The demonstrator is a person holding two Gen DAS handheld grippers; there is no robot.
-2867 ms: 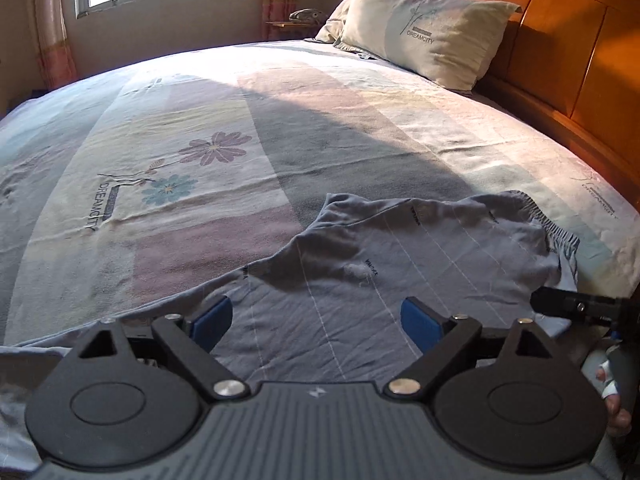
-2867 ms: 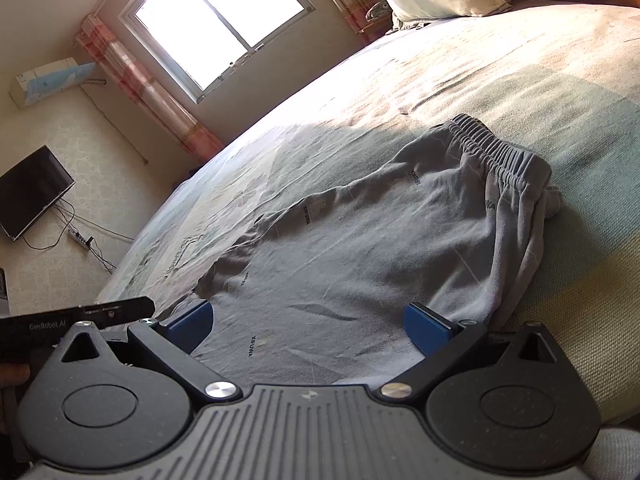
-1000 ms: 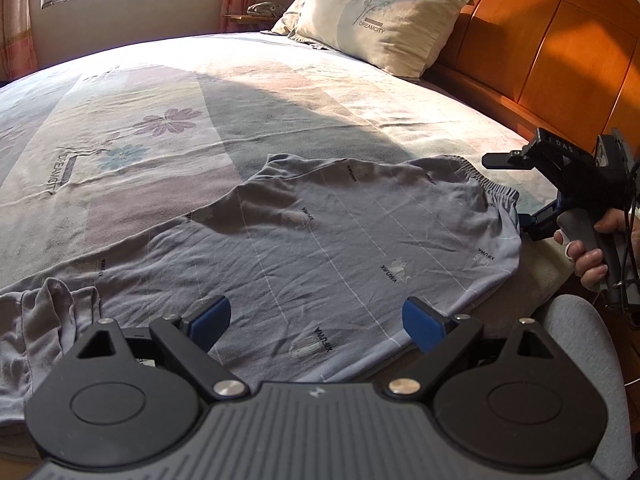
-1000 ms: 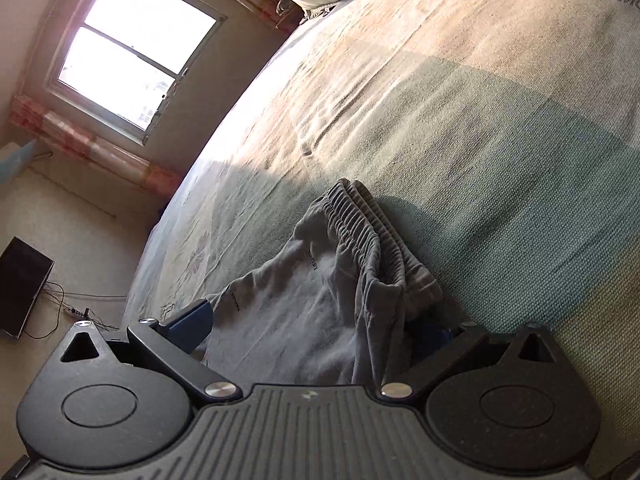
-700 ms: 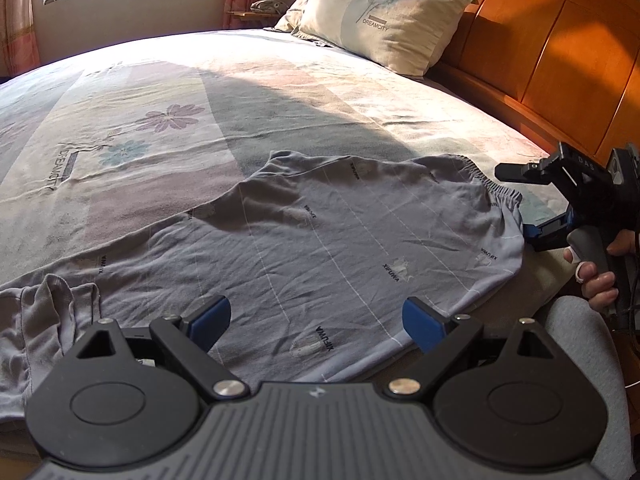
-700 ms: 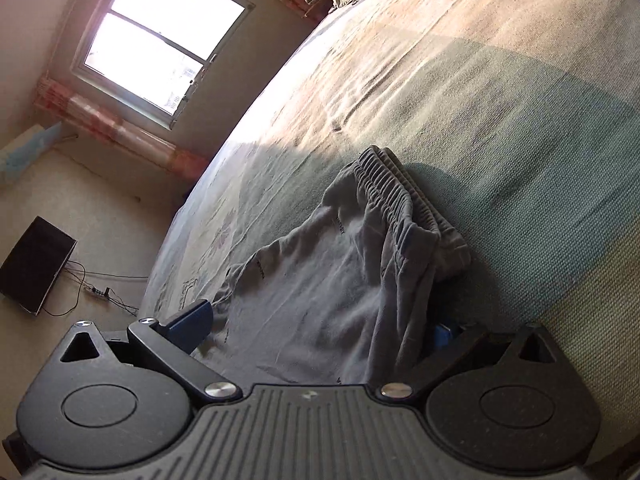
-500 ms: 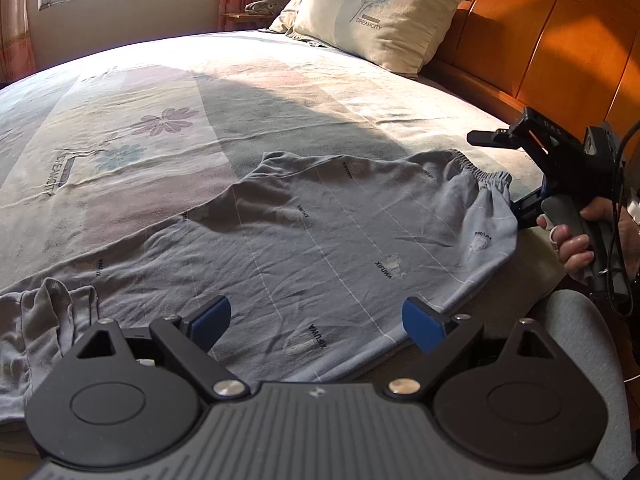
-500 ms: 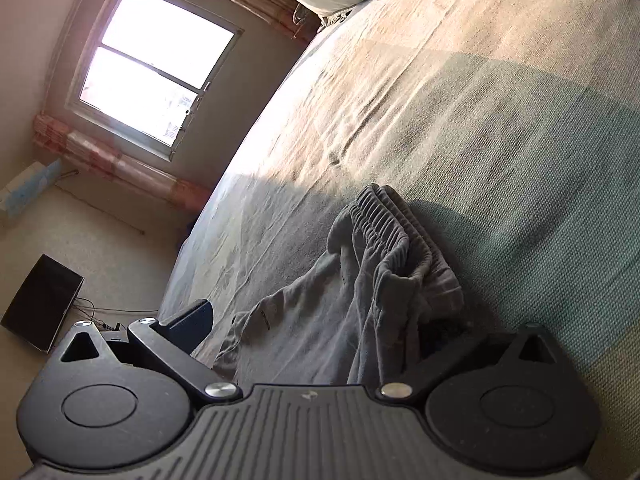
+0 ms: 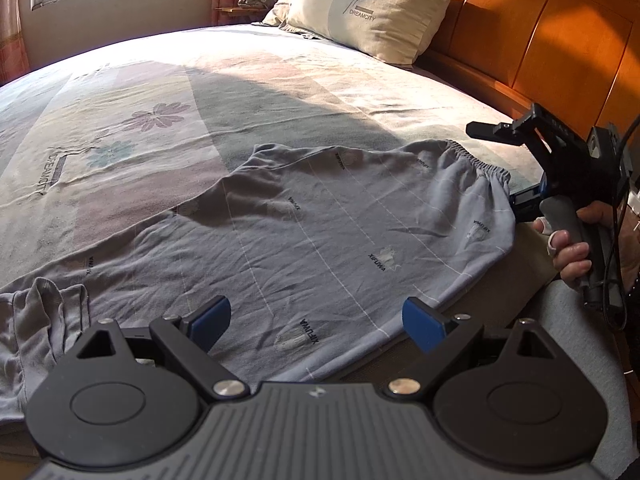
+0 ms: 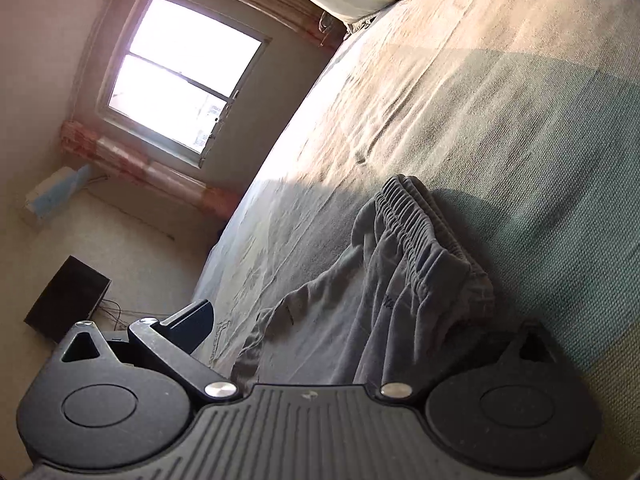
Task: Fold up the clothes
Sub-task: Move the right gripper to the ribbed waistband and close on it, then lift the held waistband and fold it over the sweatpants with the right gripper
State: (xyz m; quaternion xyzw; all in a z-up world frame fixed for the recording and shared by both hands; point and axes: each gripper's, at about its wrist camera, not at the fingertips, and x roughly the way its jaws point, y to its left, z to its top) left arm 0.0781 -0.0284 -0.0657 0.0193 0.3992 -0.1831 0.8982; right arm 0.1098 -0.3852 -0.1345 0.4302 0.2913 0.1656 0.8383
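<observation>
Two grippers: left gripper (image 9: pixel 316 320) low over the near bed edge, level, blue fingers (image 9: pixel 210 316) spread wide, gripping nothing. Right gripper (image 9: pixel 520 204), gripped by a hand (image 9: pixel 576 248), sits at the waistband corner; its jaws look parted around bunched cloth (far finger hidden, can't confirm a clamp). One pair of grey shorts (image 9: pixel 320 232) flat on bedsheet (image 9: pixel 240 92). One pillow (image 9: pixel 372 8).

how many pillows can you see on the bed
2. One large cream pillow printed DREAMCITY leans against the wooden headboard. A second pillow peeks out behind its left side, mostly hidden. More could lie out of view.
</observation>
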